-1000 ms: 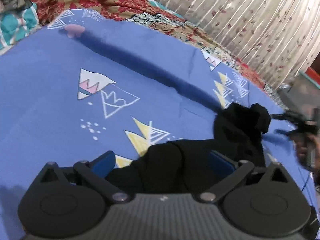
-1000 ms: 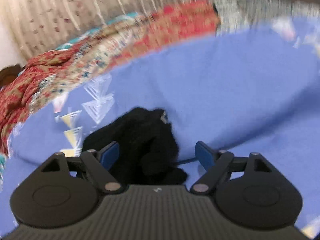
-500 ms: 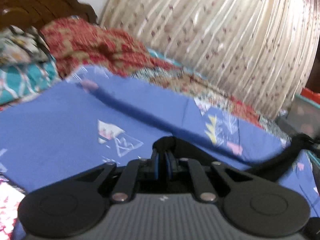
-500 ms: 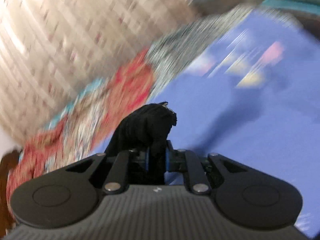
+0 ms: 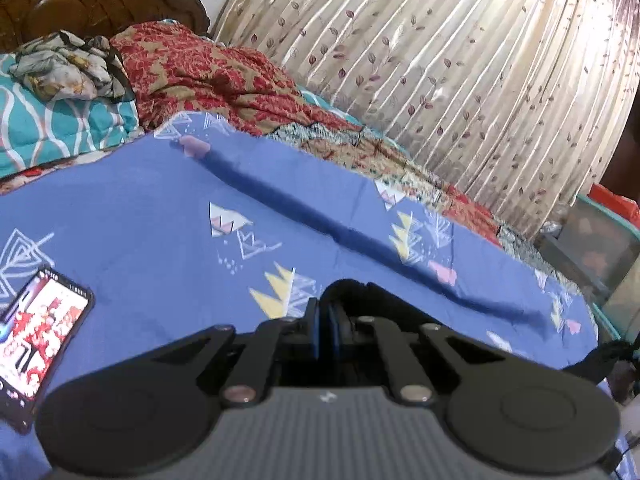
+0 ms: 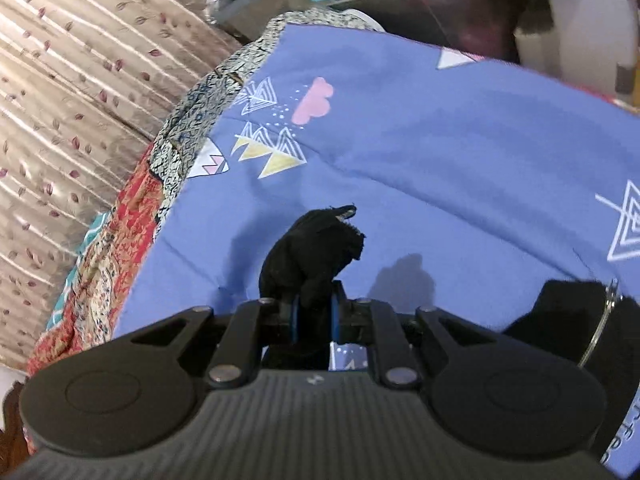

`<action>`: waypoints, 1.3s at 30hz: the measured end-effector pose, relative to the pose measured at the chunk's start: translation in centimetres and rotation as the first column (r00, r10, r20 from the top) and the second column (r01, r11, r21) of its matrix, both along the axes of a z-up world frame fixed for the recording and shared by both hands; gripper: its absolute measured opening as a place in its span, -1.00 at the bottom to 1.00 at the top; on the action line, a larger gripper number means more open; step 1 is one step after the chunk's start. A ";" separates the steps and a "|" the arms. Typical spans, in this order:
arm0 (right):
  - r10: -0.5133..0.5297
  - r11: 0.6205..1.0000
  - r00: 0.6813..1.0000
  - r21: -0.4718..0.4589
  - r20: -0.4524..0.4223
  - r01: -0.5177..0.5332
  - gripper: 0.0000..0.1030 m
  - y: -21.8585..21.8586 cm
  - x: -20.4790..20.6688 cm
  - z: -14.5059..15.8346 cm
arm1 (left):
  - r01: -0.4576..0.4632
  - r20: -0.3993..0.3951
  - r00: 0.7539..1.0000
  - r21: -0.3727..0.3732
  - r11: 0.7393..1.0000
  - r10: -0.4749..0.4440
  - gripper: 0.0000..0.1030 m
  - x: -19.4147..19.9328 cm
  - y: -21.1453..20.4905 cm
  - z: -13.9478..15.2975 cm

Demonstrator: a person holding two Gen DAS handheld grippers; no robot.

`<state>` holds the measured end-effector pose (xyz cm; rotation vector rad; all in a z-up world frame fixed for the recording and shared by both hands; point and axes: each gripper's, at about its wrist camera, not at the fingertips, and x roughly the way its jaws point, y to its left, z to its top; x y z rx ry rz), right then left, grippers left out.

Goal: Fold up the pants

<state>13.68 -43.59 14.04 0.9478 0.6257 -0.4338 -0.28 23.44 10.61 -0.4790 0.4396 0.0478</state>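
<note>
The black pants (image 5: 384, 304) are held up off the blue patterned bed sheet (image 5: 160, 220). My left gripper (image 5: 324, 320) is shut on a fold of the black cloth, which stretches taut to the right toward the far edge of the view. My right gripper (image 6: 314, 314) is shut on another bunch of the black pants (image 6: 312, 248), which sticks up between the blue pads. The same sheet (image 6: 440, 152) lies below it. More black cloth (image 6: 568, 312) hangs at the right of the right wrist view. Most of the pants are hidden behind the gripper bodies.
A phone (image 5: 36, 332) with a lit screen lies on the sheet at the left. Red floral bedding (image 5: 208, 76), a teal pillow (image 5: 60, 128) and a carved headboard (image 5: 88, 0) are at the back. A curtain (image 5: 460, 60) hangs behind. Boxes (image 6: 580, 32) stand past the bed's edge.
Both grippers were open over the crumpled pants a second ago. They have shut on the cloth and lifted it off the sheet, pulling it taut between them.
</note>
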 end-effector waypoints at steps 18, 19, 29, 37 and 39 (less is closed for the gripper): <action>-0.171 0.985 0.967 -0.043 -0.190 0.166 -0.16 -7.9 -22.9 -9.6 | 0.171 -0.275 0.945 -0.050 0.984 -0.178 -0.61 -11.2 -3.7 -7.2; -0.200 0.980 0.966 -0.012 -0.164 0.201 -0.16 -8.2 -24.5 -10.2 | 0.167 -0.271 0.946 -0.069 0.984 -0.179 -0.47 -11.9 -3.4 -7.2; 0.119 0.992 0.990 -0.042 0.080 -0.115 -0.15 0.3 -22.5 -6.3 | -0.035 -0.093 0.996 -0.284 0.958 0.009 0.06 -11.9 4.0 -3.1; 0.649 0.759 0.759 -0.096 0.044 -0.644 -0.02 19.4 -8.6 -6.9 | 0.047 -0.285 0.949 -0.300 0.953 -0.137 0.66 -3.7 1.3 -6.7; 0.721 0.689 0.693 -0.117 0.014 -0.715 0.19 24.2 -5.5 -7.6 | 0.066 -0.348 0.922 -0.283 0.957 -0.167 0.63 -2.7 0.0 -7.9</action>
